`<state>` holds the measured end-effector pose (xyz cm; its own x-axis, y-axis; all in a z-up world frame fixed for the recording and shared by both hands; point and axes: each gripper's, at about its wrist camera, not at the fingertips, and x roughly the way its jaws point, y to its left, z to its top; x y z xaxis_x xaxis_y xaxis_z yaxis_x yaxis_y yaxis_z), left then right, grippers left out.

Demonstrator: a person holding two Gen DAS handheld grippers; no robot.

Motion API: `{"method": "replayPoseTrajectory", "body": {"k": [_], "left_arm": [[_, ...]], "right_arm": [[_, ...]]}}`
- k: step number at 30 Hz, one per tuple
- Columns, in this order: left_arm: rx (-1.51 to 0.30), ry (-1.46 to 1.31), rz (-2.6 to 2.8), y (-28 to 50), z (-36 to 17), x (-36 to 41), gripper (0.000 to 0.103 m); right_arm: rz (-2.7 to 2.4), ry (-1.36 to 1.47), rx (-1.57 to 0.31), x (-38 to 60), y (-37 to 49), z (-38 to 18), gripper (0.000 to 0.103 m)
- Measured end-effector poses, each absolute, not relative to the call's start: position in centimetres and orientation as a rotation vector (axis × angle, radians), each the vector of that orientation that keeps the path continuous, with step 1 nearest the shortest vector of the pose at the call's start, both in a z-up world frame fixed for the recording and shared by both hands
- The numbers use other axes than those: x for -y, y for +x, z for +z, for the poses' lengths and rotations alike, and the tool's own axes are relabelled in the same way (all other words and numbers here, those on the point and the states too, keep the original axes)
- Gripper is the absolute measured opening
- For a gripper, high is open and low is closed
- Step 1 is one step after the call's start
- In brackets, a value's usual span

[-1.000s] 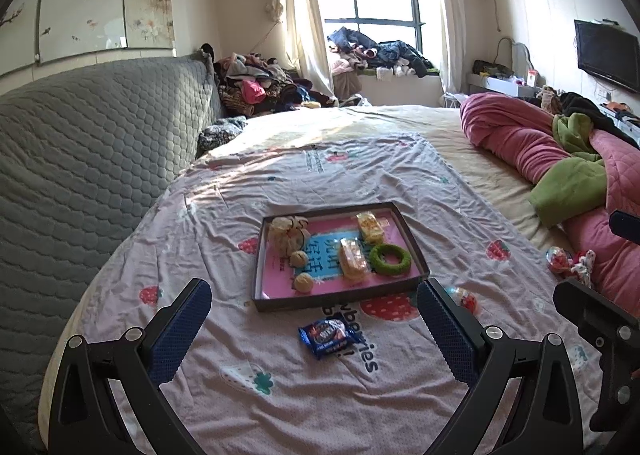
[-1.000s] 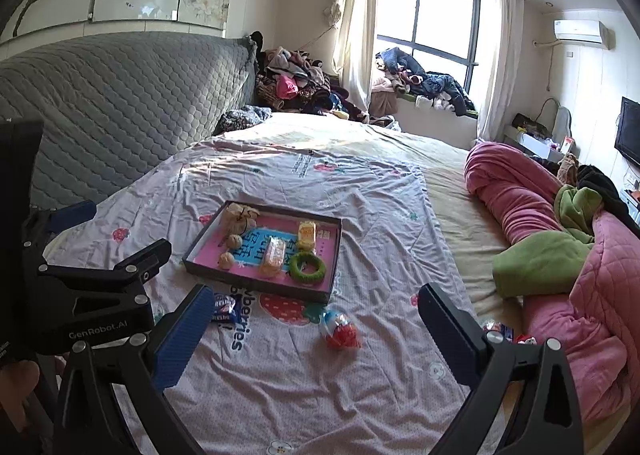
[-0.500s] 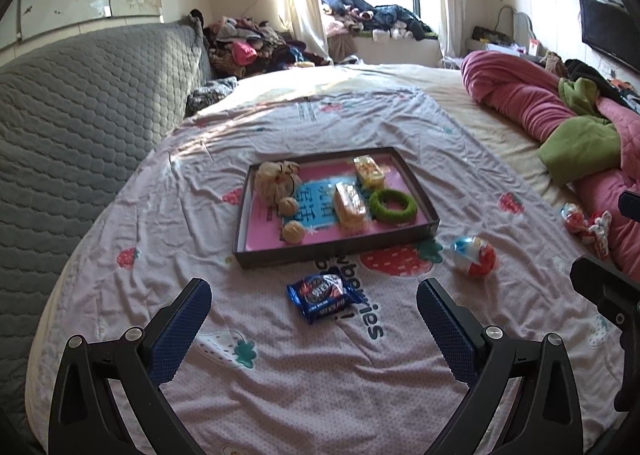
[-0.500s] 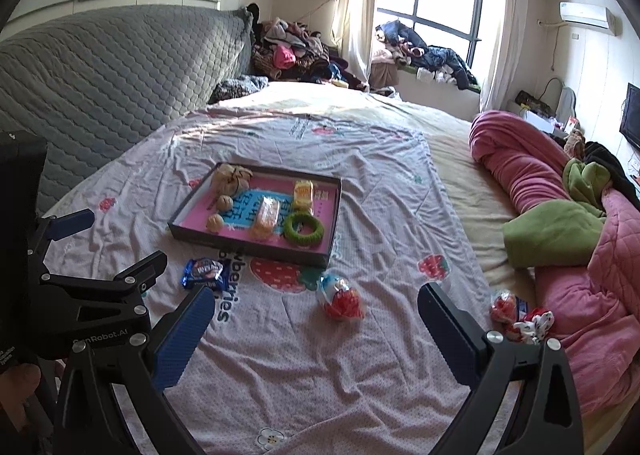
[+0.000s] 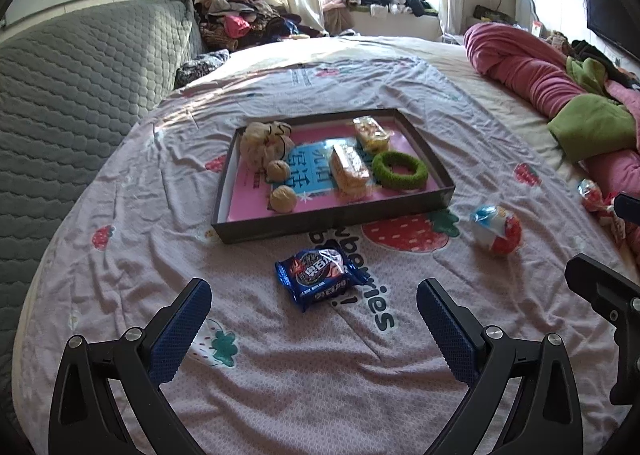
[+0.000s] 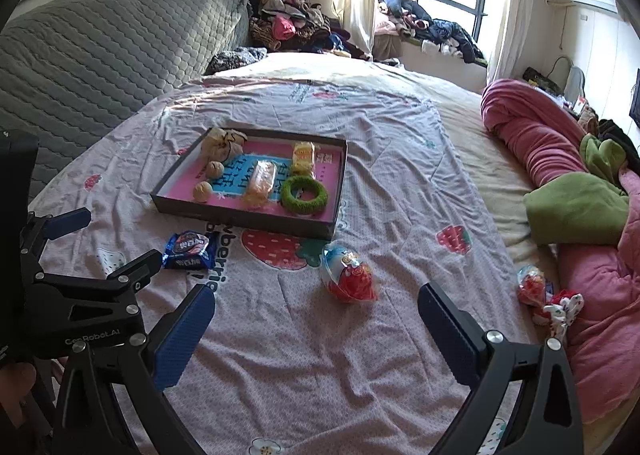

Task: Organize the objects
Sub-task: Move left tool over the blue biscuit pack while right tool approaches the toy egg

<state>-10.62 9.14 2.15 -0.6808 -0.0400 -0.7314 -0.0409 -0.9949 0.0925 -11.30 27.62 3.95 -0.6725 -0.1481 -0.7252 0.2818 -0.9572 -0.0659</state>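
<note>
A dark tray [image 5: 320,223] [image 6: 240,219] with a pink floor lies on the bed and holds a green ring [image 5: 399,171] [image 6: 304,195], two wrapped cakes, a cloth pouch and two round balls. In front of it a blue cookie packet [image 5: 320,275] [image 6: 187,250] lies on the sheet, just ahead of my open left gripper [image 5: 314,297]. A red, white and blue egg-shaped toy [image 5: 496,230] [image 6: 349,275] rests right of the tray, ahead of my open right gripper [image 6: 316,303]. Neither gripper holds anything.
A grey quilted headboard [image 5: 80,95] rises on the left. Pink and green bedding [image 6: 580,195] is heaped along the right, with small red wrapped items [image 6: 532,287] beside it. Clothes pile up by the window behind. The left gripper's body [image 6: 80,295] shows at the right wrist view's left.
Both grippers have come down and forward towards the bed. The packet and the egg toy now lie closer to the fingertips. Both stay open.
</note>
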Motion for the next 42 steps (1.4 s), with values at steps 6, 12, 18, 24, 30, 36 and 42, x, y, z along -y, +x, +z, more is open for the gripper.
{"method": "replayPoseTrajectory", "body": {"k": [6, 12, 18, 24, 30, 36, 42], "left_arm": [[-0.148, -1.275, 2.859, -11.9, 0.4, -9.2, 0.102], [-0.135, -1.299, 2.850, -13.2, -0.9, -9.2, 0.102], [-0.133, -1.334, 2.832, -14.5, -2.6, -9.2, 0.102], [-0.126, -1.359, 2.823, -15.7, -3.9, -9.0, 0.102], [-0.135, -1.376, 2.819, -16.9, -4.7, -9.0, 0.102], [-0.140, -1.389, 2.822, -18.0, -5.3, -8.7, 0.102], [-0.135, -1.405, 2.812, -18.7, -6.0, -8.6, 0.102]], "right_arm": [[-2.637, 1.197, -0.249, -27.6, -12.8, 1.5, 0.102], [-2.620, 1.253, -0.234, -28.0, -14.4, -0.8, 0.102], [-2.613, 1.292, -0.215, -28.3, -16.1, -2.3, 0.102], [-2.604, 1.334, -0.207, -28.5, -17.7, -4.0, 0.102], [-2.592, 1.367, -0.203, -28.5, -19.1, -5.5, 0.102], [-2.577, 1.377, -0.204, -28.2, -20.3, -6.5, 0.102], [-2.576, 1.380, -0.209, -28.1, -21.1, -7.0, 0.102]]}}
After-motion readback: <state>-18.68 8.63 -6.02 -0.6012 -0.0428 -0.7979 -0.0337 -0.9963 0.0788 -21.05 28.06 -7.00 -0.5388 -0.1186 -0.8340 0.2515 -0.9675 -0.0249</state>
